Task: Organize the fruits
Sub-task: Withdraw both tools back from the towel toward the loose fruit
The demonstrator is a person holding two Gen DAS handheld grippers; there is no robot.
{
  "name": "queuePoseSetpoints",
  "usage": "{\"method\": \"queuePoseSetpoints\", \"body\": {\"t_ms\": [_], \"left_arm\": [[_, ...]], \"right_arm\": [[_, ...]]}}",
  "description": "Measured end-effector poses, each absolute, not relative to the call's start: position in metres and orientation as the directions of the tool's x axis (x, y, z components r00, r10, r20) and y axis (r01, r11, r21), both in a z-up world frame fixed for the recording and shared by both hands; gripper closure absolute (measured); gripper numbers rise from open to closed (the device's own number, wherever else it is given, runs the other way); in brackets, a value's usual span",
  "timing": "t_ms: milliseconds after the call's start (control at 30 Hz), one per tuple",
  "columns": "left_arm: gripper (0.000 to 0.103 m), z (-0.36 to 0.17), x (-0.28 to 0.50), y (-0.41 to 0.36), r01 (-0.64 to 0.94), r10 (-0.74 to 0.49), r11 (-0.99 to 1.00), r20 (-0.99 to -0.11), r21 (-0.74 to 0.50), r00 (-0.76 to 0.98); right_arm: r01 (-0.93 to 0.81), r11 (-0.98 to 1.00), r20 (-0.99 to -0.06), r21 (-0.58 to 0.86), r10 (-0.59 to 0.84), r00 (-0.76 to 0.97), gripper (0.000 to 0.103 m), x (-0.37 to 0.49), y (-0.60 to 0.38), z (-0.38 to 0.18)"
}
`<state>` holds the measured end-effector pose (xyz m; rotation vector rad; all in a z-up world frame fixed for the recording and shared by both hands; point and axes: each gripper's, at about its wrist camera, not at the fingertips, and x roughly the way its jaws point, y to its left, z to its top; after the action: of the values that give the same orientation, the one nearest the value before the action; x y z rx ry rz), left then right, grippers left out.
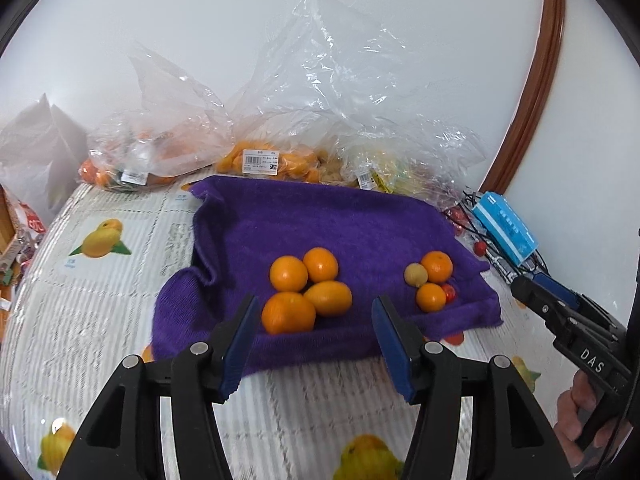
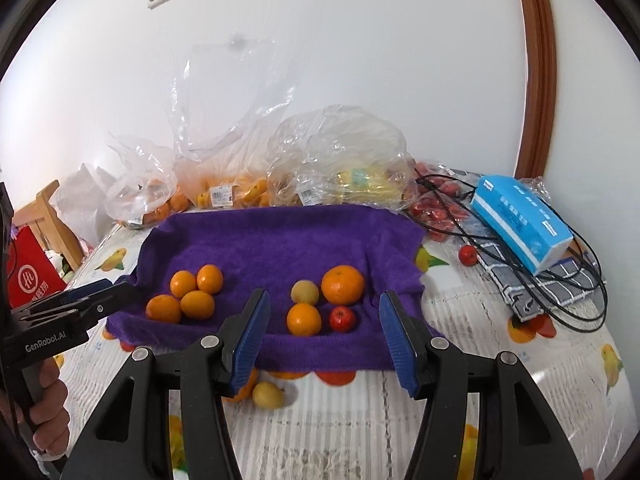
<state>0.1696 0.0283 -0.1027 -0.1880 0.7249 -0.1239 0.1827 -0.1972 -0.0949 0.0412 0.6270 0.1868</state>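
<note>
Both grippers, left gripper and right gripper, hover with fingers wide and empty at the purple towel's near edge. On the towel, four oranges cluster left and mixed fruit right; a nudge could roll the round fruit off the towel.

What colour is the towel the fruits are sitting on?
Purple; the towel shows best in the right wrist view.

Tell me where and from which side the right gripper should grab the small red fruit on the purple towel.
Grip the small red fruit across its round middle, coming down from above and the front. An orange lies close on its left and a bigger orange behind, so put the fingers front and back-right. The right gripper is already open.
</note>
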Motion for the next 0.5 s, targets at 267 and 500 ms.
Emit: {"method": "queuePoseSetpoints", "body": {"t_ms": [267, 500], "left_arm": [[0.047, -0.097, 0.140, 0.029, 0.042, -0.157, 0.981, -0.647, -0.190, 0.746], [0.047, -0.100, 0.117, 0.034, 0.027, -0.124, 0.987, -0.656, -0.155, 0.745]], "right_arm": [[-0.178, 0.974, -0.600, 0.138, 0.225, 0.767, 0.046, 0.158, -0.199, -0.097], [-0.193, 0.971, -0.613, 0.140, 0.238, 0.754, 0.051, 0.139, -0.198, -0.105]]}}
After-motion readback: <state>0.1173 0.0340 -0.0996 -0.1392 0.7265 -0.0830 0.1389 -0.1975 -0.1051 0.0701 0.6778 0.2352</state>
